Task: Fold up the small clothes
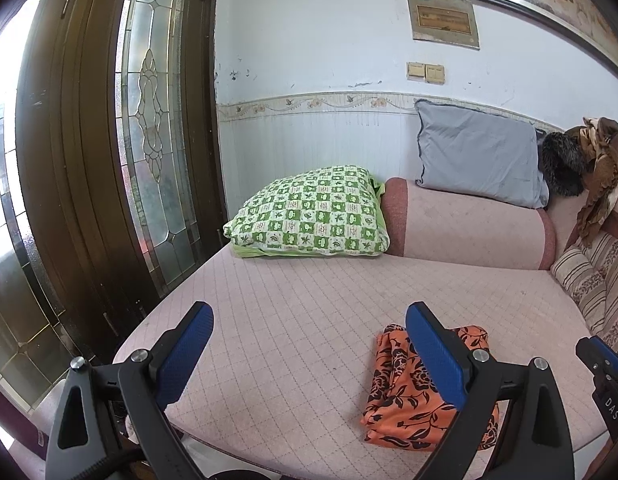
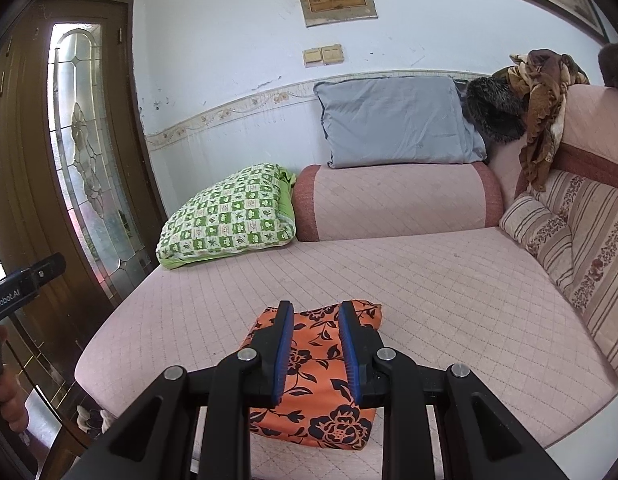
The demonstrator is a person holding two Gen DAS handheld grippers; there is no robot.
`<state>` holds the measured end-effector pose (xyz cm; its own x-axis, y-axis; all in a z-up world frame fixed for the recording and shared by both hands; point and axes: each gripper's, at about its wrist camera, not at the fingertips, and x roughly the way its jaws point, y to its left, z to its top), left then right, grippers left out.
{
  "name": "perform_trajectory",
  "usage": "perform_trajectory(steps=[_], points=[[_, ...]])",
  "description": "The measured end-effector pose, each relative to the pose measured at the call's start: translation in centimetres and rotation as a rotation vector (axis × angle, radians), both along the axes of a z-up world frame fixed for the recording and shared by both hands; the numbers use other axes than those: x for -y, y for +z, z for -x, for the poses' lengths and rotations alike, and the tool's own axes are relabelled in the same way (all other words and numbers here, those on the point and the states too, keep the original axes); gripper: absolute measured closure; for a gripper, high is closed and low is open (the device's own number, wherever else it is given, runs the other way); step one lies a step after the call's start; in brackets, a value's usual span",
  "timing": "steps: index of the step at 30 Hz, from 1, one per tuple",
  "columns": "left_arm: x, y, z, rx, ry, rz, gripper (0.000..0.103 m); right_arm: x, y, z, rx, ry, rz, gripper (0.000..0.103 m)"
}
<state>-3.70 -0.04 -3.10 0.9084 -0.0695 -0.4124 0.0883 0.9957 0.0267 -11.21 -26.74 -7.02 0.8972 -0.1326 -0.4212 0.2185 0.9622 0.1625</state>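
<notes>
An orange garment with a black flower print point(image 1: 405, 396) lies folded in a narrow rectangle near the front edge of the pink quilted sofa seat point(image 1: 309, 292). It also shows in the right wrist view point(image 2: 317, 376). My left gripper point(image 1: 309, 332) is wide open and empty, held above the seat to the left of the garment. My right gripper point(image 2: 315, 336) hovers right over the garment with its blue pads a small gap apart, holding nothing. Its body shows at the right edge of the left wrist view point(image 1: 605, 364).
A green checked pillow point(image 1: 309, 212) and a pink bolster point(image 1: 469, 224) lie at the back of the seat. A grey cushion point(image 1: 477, 152), dark fur and a brown cloth point(image 1: 601, 172) sit behind. Striped cushions point(image 2: 581, 236) line the right. A wooden glass door point(image 1: 109, 140) stands left.
</notes>
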Motion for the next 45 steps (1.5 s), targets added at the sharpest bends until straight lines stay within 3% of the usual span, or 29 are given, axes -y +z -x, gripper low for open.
perform_trajectory(steps=[14,31,45], points=[[-1.1,2.4,2.1,0.048,-0.003,0.027,0.006,-1.4,2.5,1.4,0.049,0.020,0.023,0.077],[-1.0,4.0,4.4,0.041,-0.034,0.020,0.006,-4.0,4.4,3.5,0.058,0.082,0.035,0.077],[0.7,5.5,3.5,0.054,-0.051,0.021,0.006,-3.5,4.3,2.6,0.048,0.117,0.021,0.077]])
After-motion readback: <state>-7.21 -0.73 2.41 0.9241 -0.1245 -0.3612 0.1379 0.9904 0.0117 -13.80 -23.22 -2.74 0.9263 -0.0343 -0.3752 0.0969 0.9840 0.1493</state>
